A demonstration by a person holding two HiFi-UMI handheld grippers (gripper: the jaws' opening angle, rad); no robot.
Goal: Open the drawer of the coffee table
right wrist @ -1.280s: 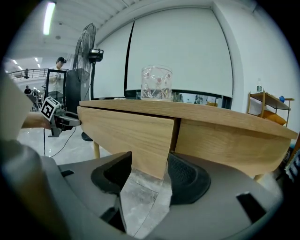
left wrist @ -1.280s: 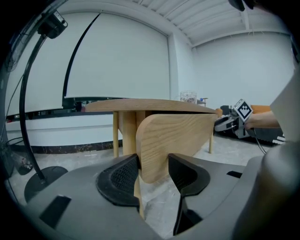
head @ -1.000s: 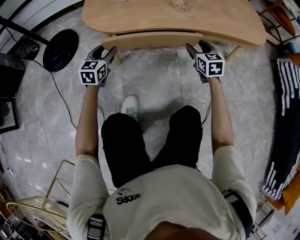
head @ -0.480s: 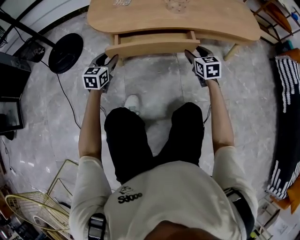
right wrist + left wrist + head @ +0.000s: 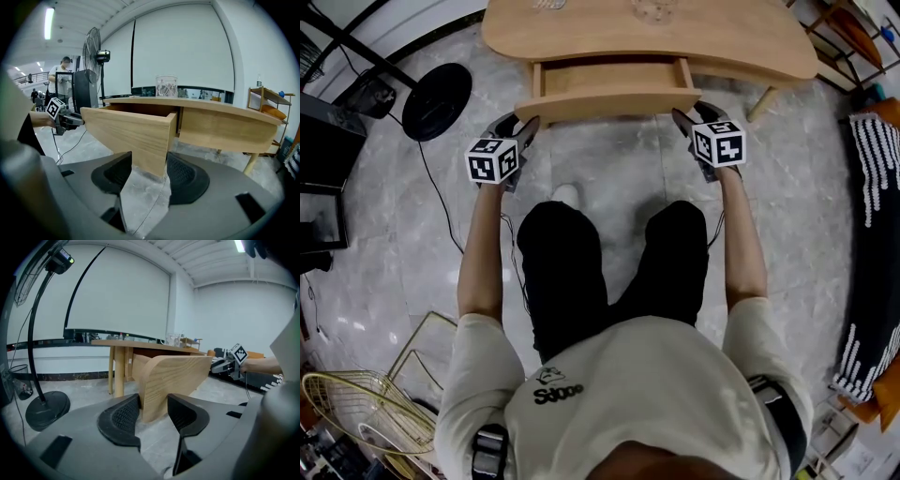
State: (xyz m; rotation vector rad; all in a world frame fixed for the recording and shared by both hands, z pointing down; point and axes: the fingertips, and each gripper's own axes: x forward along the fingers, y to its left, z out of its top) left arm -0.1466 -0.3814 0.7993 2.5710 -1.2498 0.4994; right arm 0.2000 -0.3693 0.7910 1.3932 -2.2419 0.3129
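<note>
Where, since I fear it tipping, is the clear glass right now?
In the head view the glass stands on the coffee table at the picture's top edge, behind the open drawer and slightly right of its middle.

A wooden coffee table (image 5: 750,47) is seen from above at the far side, its drawer (image 5: 609,80) drawn partly out. The left gripper (image 5: 517,125) is held at the drawer front's left end, the right gripper (image 5: 692,114) at the right end. A round black base (image 5: 437,101) is seen far left.
</note>
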